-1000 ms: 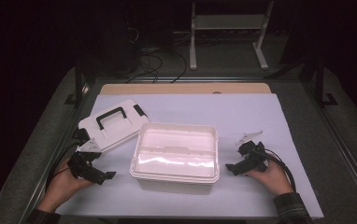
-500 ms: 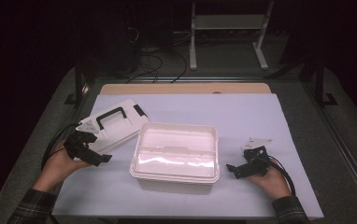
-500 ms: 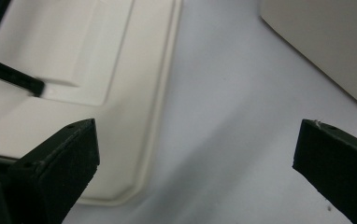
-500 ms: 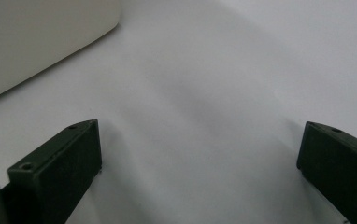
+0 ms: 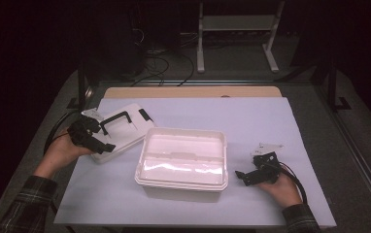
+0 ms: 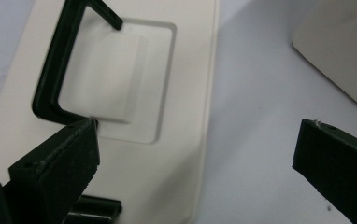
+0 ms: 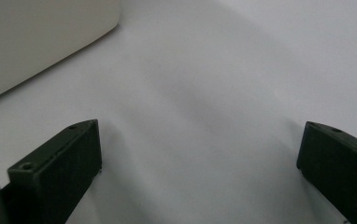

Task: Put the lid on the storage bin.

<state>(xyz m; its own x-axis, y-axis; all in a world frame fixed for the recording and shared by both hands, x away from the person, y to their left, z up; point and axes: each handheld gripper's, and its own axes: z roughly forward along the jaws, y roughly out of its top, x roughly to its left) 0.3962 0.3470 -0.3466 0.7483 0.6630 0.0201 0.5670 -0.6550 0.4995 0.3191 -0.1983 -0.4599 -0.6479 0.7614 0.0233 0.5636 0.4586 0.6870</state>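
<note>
Bright overhead light floods the white sheet (image 5: 271,126) with glare, surroundings dark, both gripper views soft.

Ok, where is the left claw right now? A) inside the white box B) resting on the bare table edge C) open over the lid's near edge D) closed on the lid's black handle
C: the left claw stands open over the lid, holding nothing; the handle lies free.

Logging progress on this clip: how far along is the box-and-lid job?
Done: nothing visibly; the box stands open and the lid lies apart, left of it. In hand: the open left gripper hangs over the lid's near edge, by its black handle. Left: gripping the lid, probably to fit it. The right gripper idles open.
</note>
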